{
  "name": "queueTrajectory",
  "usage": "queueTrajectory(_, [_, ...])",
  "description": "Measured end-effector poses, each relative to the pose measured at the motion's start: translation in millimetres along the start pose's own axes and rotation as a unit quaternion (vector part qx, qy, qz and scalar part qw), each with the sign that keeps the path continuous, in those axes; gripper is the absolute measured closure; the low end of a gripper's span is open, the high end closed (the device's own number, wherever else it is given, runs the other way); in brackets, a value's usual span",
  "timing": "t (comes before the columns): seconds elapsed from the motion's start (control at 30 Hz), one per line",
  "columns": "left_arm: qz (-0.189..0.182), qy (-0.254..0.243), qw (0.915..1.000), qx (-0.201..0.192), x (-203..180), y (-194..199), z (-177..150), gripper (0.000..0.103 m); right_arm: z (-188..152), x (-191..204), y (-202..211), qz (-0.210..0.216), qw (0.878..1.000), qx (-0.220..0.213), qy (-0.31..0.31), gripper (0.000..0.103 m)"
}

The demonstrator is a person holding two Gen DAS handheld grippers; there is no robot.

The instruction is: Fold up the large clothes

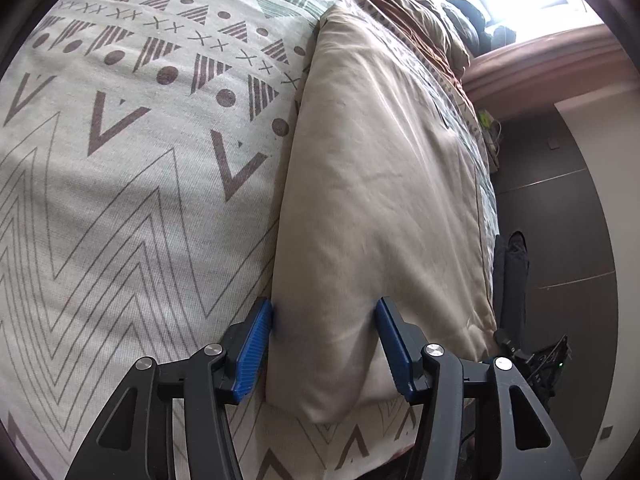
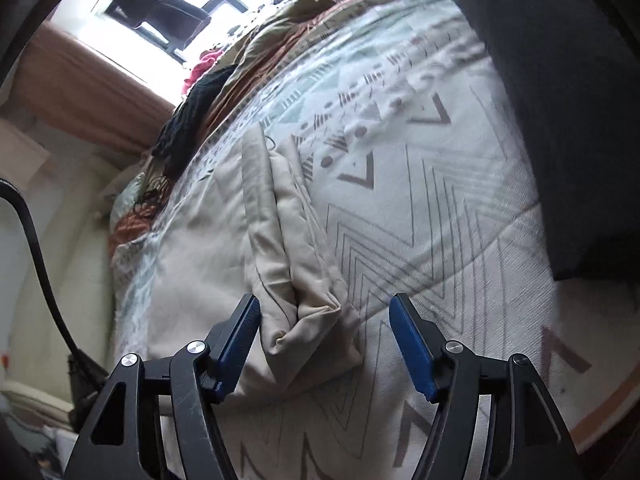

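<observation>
Beige garment (image 1: 384, 200), folded into a long panel, lies on a bed (image 1: 120, 200) spread with a patterned cover of chevrons, dots and striped triangles, beneath a bright window (image 2: 160, 8). Rust-coloured bedding (image 2: 256, 64) and a dark knitted cloth (image 2: 192, 116) are heaped at the far end. Left gripper (image 1: 324, 316) straddles the garment's near end, its blue pads (image 1: 256, 352) against the fabric on both sides. Right gripper (image 2: 325, 312) hangs released, jaws apart, a bunched corner of the garment lying loose between them.

No text, label, brand or number can be read anywhere.
</observation>
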State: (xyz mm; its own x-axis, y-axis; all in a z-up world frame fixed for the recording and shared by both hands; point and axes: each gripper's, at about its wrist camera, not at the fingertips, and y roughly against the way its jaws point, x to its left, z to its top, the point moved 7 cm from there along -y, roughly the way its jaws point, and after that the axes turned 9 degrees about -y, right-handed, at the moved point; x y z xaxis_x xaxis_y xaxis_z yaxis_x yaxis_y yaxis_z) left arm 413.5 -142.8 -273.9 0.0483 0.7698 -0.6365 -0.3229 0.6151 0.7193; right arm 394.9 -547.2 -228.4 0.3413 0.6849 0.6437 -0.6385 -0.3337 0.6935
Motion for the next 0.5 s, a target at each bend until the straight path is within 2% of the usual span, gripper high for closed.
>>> queueTrajectory(0.13, [0.006,-0.002,1.0000,0.003,-1.3,-8.3,6.8,0.041,-10.0,0.6,-20.2,0.001,1.000,0.027,-0.001,0.036])
queueTrajectory(0.2, [0.010,-0.004,0.9999,0.005,-3.8,-12.1,8.7,0.039,-12.4,-0.4,-29.4,0.008,0.999,0.033,-0.008,0.039])
queueTrajectory(0.27, [0.015,-0.010,0.9998,0.005,-6.0,-16.6,11.1,0.038,-13.2,0.2,-35.2,0.014,0.999,0.036,-0.011,0.060])
queueTrajectory(0.3, [0.018,-0.012,0.9998,0.004,-5.7,-18.1,11.9,0.038,-15.7,1.8,-39.8,0.018,0.999,0.045,-0.014,0.061])
queueTrajectory(0.4, [0.025,-0.018,0.9995,0.004,-7.0,-18.3,11.2,0.051,-18.0,4.6,-39.9,0.010,0.999,0.042,-0.009,0.066])
queueTrajectory(0.47, [0.038,-0.042,0.9983,0.014,-10.4,-15.8,11.4,0.066,-19.0,7.0,-37.3,0.018,0.999,0.043,-0.012,0.073])
queueTrajectory(0.5, [0.035,-0.041,0.9984,0.017,-10.3,-12.3,12.4,0.069,-19.8,9.5,-35.1,0.023,0.999,0.044,-0.013,0.074])
